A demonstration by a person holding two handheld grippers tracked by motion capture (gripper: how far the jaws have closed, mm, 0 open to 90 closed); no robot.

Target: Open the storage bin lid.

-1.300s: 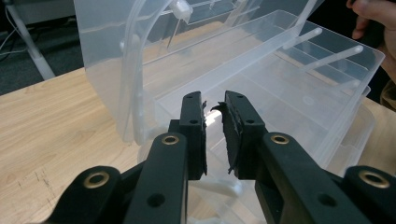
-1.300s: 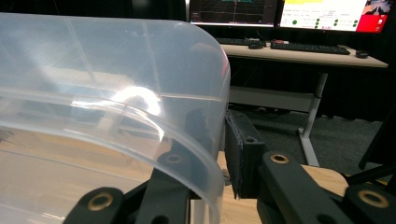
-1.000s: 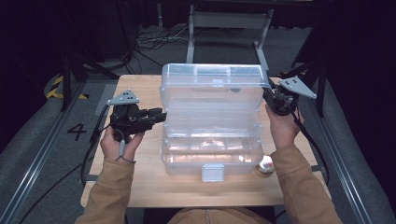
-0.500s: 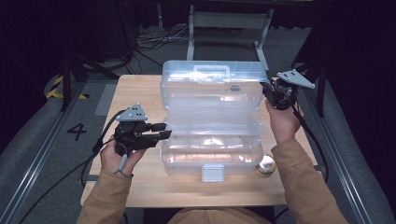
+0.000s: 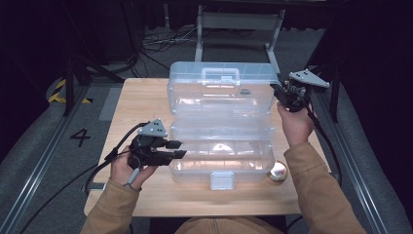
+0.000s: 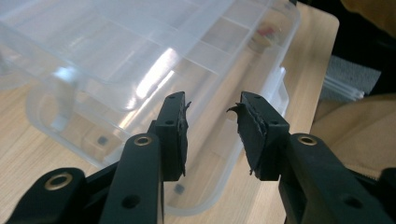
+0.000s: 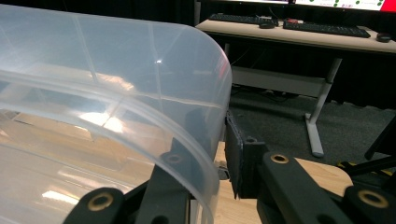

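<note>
A clear plastic toolbox stands on the wooden table (image 5: 141,97) with its lid (image 5: 221,92) swung up and back. A clear tray (image 5: 219,129) is stepped out above the base (image 5: 221,163). My right gripper (image 5: 275,90) is shut on the lid's right end. In the right gripper view the lid's wall (image 7: 116,70) runs between the two jaws of that gripper (image 7: 215,126). My left gripper (image 5: 181,149) is at the base's left end, and its jaws have just been opening. Nothing lies between the pads of this gripper (image 6: 210,107), with the box (image 6: 116,60) beyond them.
A small round shiny object (image 5: 277,170) lies on the table by the box's near right corner. The box's white latch (image 5: 221,180) faces the person. Grey floor and metal frames surround the table. A desk with keyboards (image 7: 303,32) stands behind it.
My left gripper has moved toward the person and down along the box's left side, from tray level to the base, and its jaws have spread. The right gripper has stayed on the lid.
</note>
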